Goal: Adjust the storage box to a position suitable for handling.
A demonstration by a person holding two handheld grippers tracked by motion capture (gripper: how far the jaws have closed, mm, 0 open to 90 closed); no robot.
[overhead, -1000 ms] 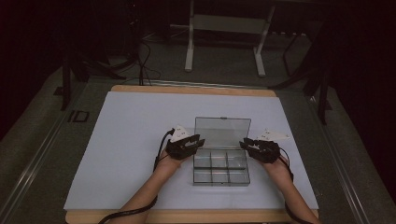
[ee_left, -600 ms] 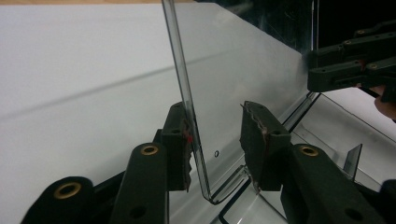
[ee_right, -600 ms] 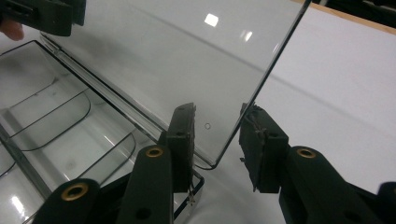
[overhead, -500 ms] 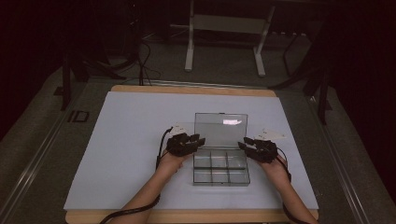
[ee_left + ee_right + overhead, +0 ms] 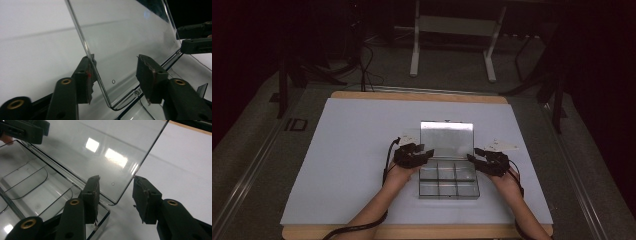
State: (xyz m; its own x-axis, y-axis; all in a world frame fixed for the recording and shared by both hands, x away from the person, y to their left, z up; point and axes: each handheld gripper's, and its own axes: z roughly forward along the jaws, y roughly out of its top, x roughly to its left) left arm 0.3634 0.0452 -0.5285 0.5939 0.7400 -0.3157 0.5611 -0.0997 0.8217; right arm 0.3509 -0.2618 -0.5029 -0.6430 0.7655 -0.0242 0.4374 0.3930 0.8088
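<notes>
Lid (image 5: 447,141) (clear, raised) sits between both grippers' parted jaws — left gripper (image 5: 113,75), right gripper (image 5: 115,195).

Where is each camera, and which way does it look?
High view: above the person's side, looking forward and down at the table; both forearms, left gripper and right gripper show.
Left gripper view: rides that gripper, facing the clear box's raised lid between its open jaws.
Right gripper view: rides that gripper, facing the lid's other corner.
Both gripper views share the lid.

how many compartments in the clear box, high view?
6, all in the clear plastic compartment box under its raised lid: a far row of three near the hinge, a near row of three toward the person. None look hidden, though the dividers are faint.
</notes>
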